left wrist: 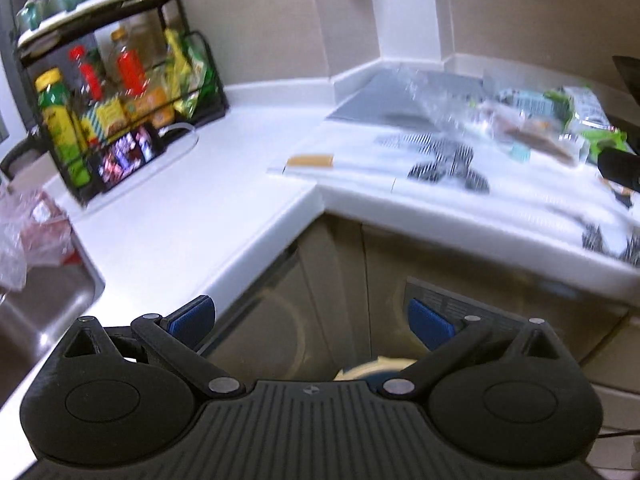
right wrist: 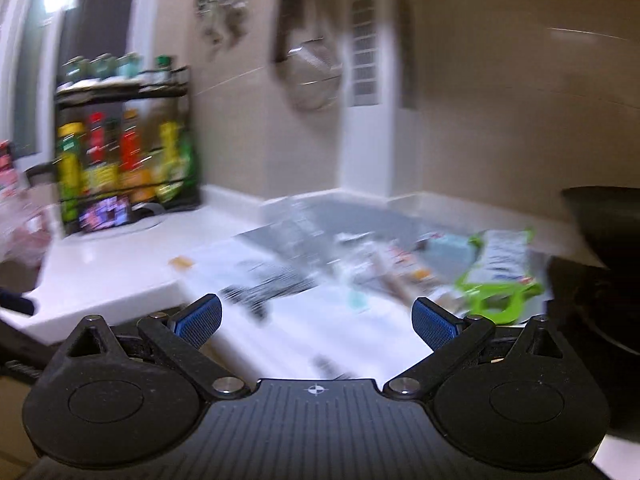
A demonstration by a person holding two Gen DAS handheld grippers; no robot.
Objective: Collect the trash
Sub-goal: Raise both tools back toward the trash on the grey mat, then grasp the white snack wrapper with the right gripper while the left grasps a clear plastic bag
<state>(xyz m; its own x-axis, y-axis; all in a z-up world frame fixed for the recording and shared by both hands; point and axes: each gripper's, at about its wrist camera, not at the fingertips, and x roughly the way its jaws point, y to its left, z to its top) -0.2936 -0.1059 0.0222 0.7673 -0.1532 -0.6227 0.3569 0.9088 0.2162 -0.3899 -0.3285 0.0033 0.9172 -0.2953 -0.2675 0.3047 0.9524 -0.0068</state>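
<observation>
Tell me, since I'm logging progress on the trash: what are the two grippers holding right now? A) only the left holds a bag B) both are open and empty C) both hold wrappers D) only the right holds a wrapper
B: the left gripper and right gripper both gape with nothing between their fingers; the wrappers lie on the counter.

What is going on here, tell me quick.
A person is holding two grippers over a kitchen corner, starting to collect trash. The left gripper and the right gripper are both open and hold nothing. The trash, clear plastic wrappers and a green-edged packet, lies in a loose pile on the white counter, untouched. The right gripper points at that pile. A spice rack stands in the far corner. Both views are blurred.
</observation>
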